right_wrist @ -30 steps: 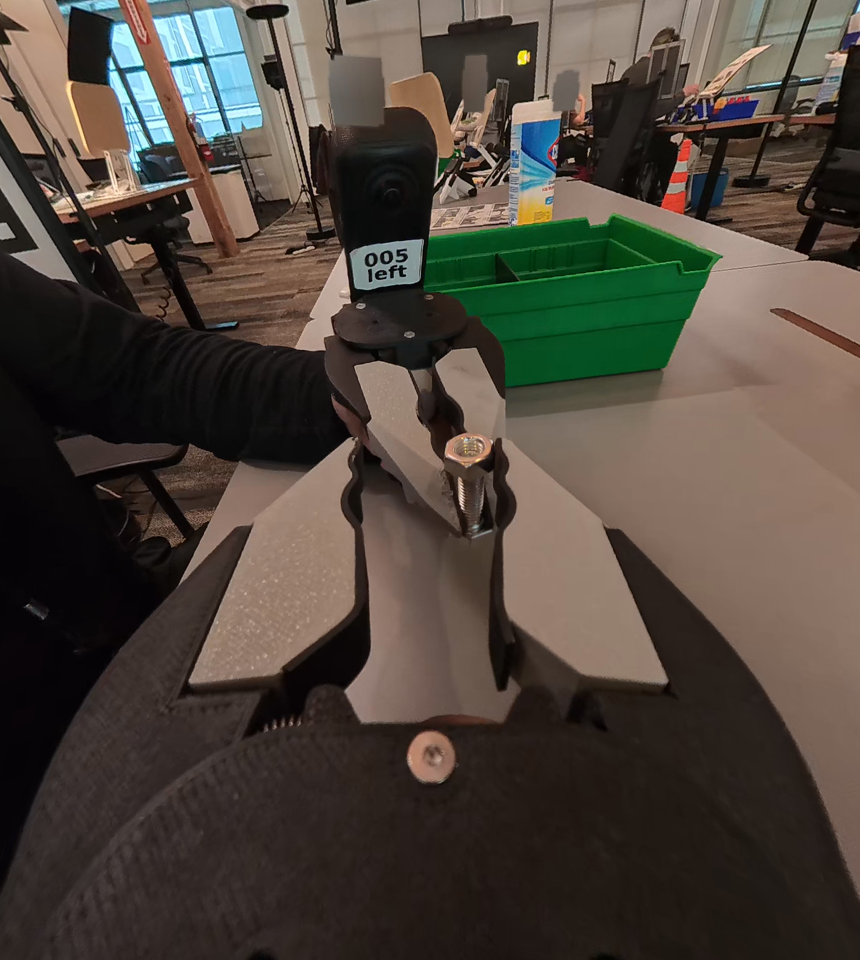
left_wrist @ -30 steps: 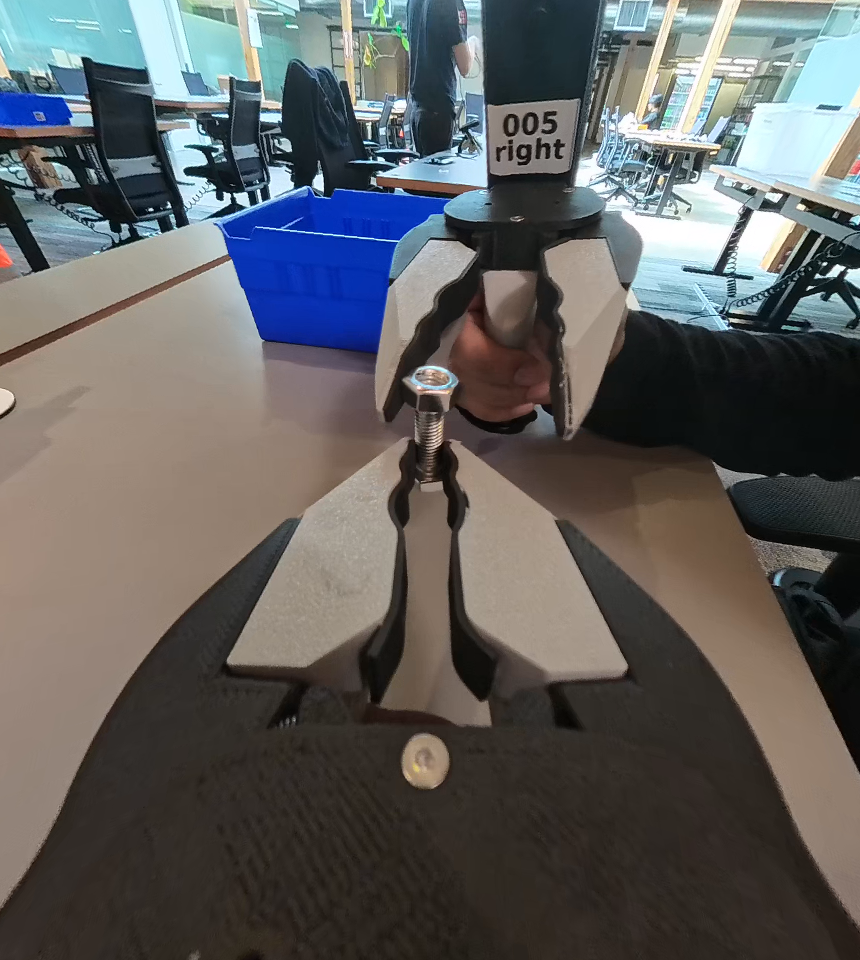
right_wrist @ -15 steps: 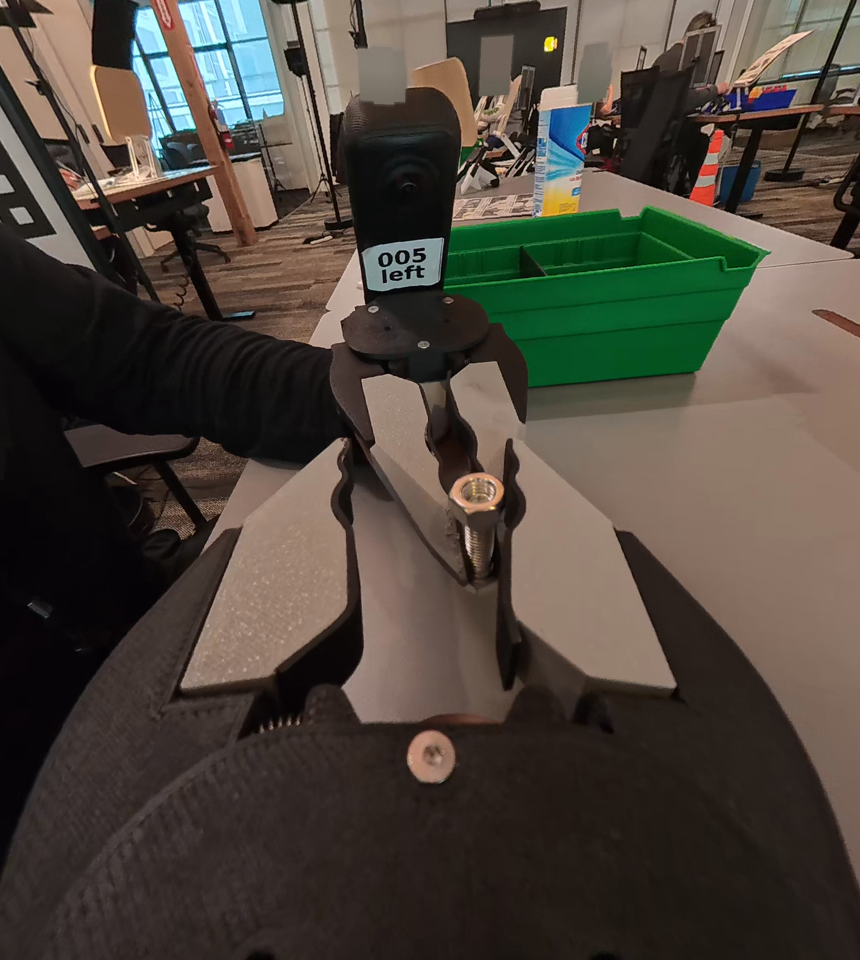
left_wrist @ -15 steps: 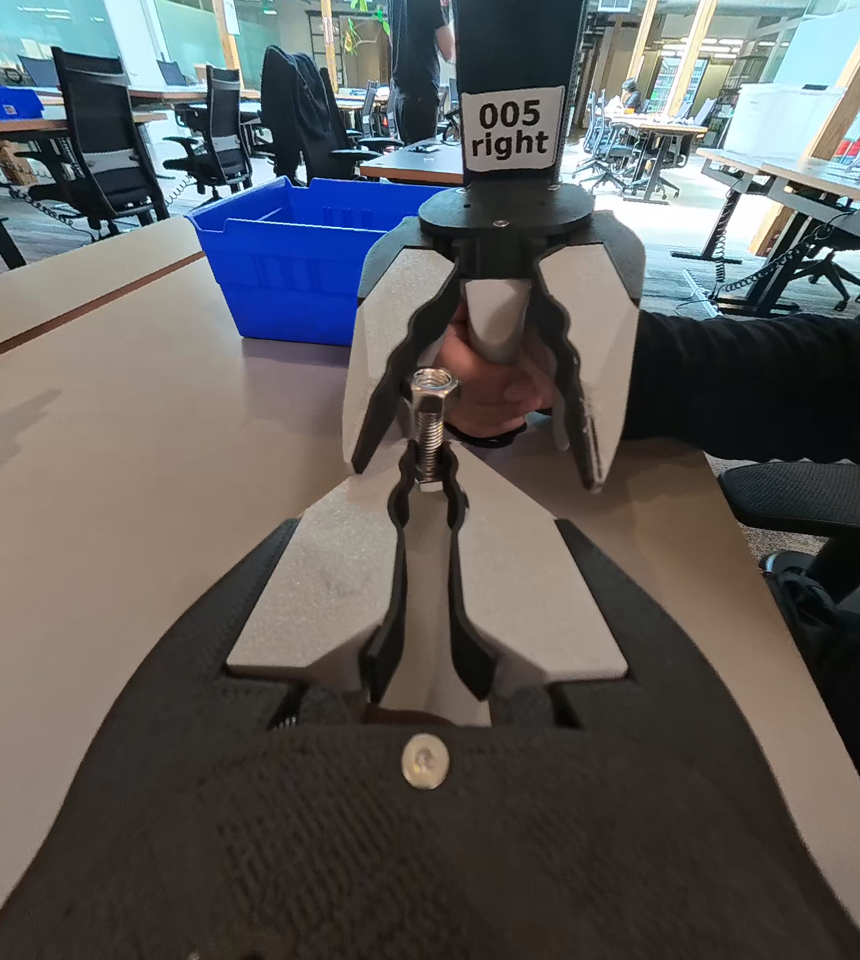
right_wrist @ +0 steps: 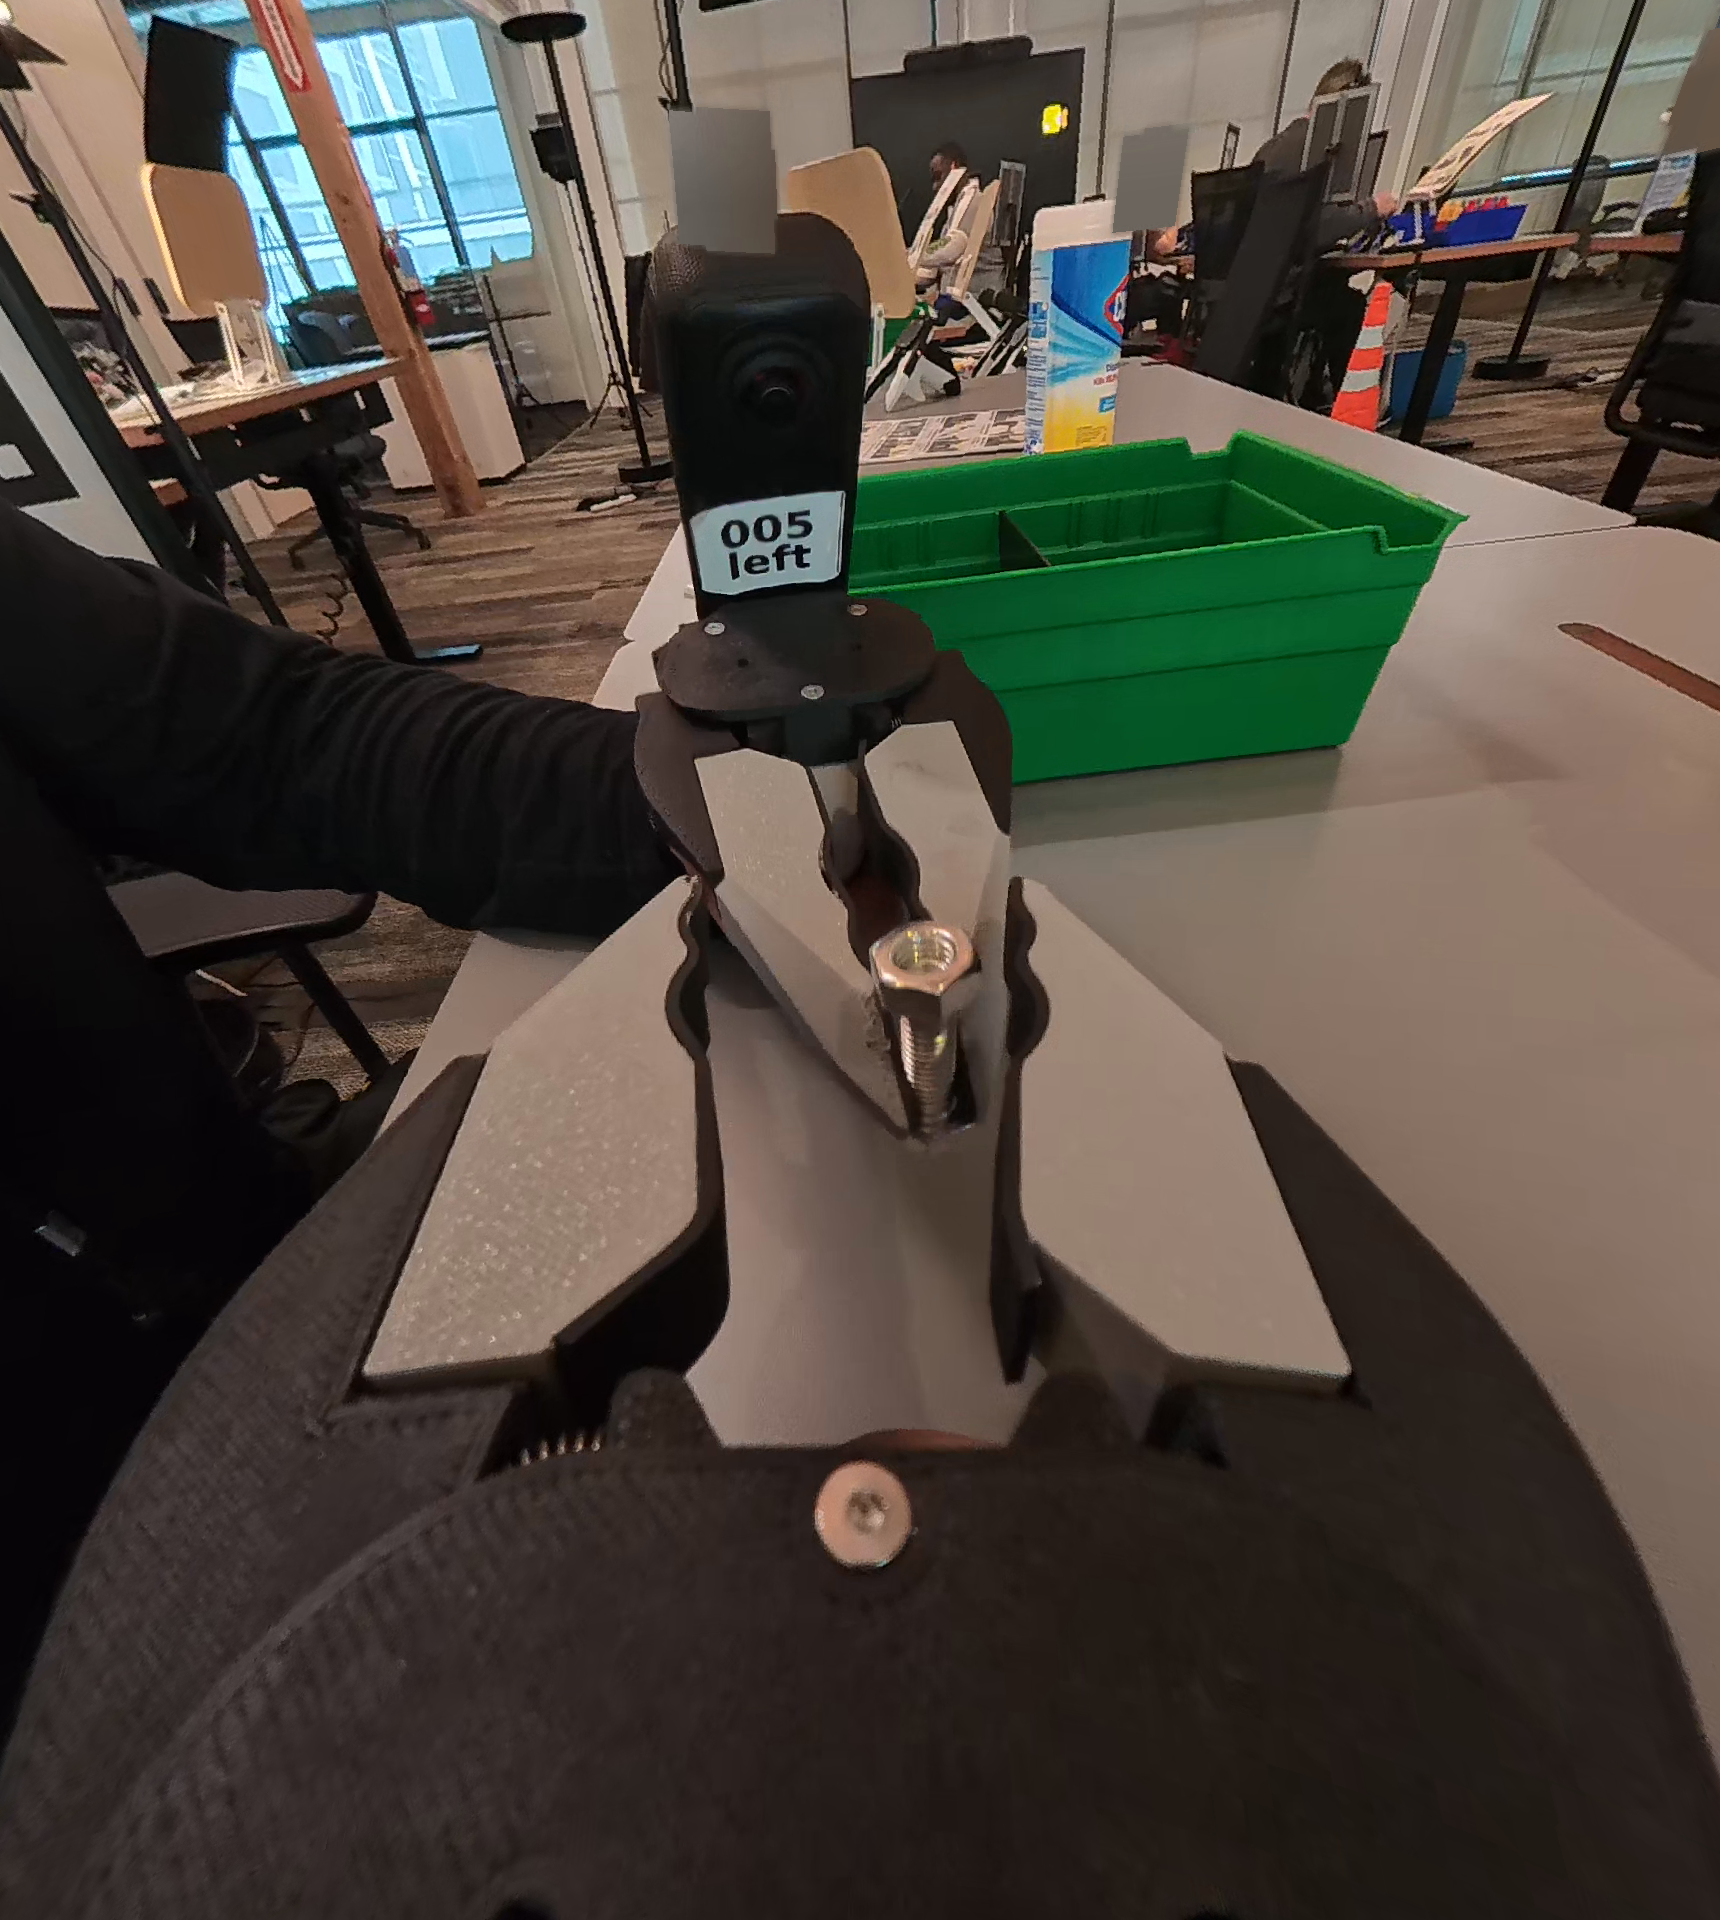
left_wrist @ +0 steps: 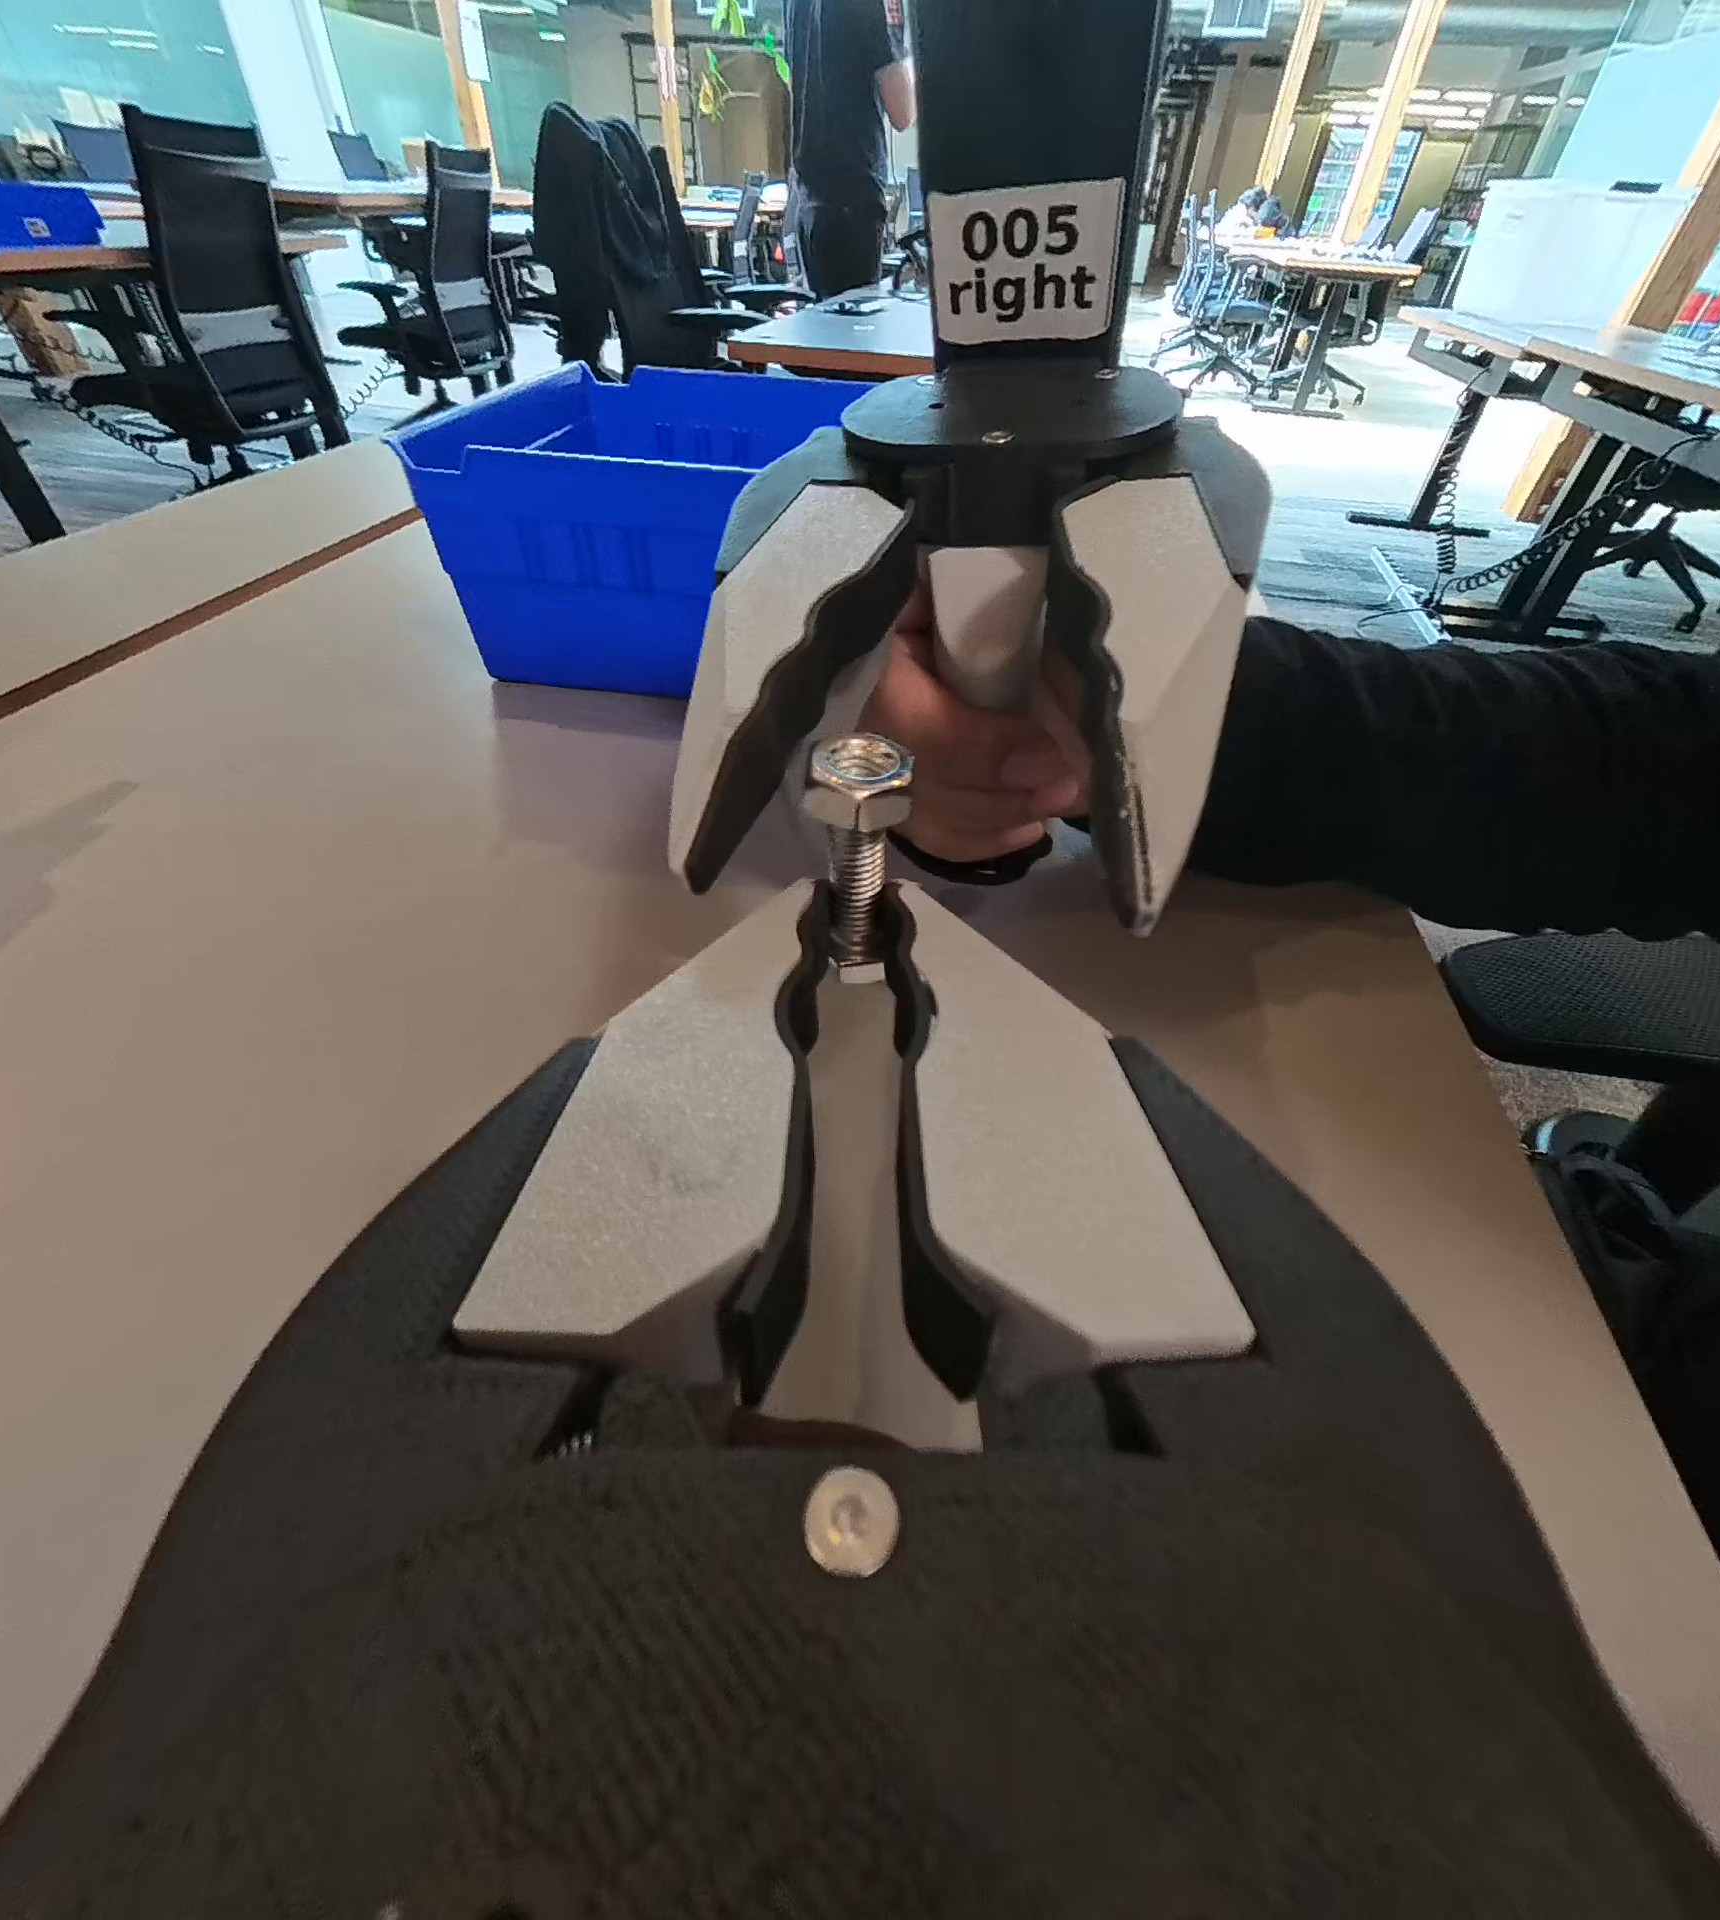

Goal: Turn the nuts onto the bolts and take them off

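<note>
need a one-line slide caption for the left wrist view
Left gripper holds a bolt upright, nut at its top, while the open right gripper faces it.

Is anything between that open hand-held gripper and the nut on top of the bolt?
Nothing visible. The silver hex nut sits atop the upright threaded steel bolt clamped by the left hand-held gripper; the open right hand-held gripper already flanks it.

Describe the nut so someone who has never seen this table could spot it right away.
Start at the grey table with the blue plastic bin. In front of the bin, the left gripper holds a threaded steel bolt upright. The shiny hexagonal steel nut sits atop that bolt, between the open right gripper's fingers.
</note>
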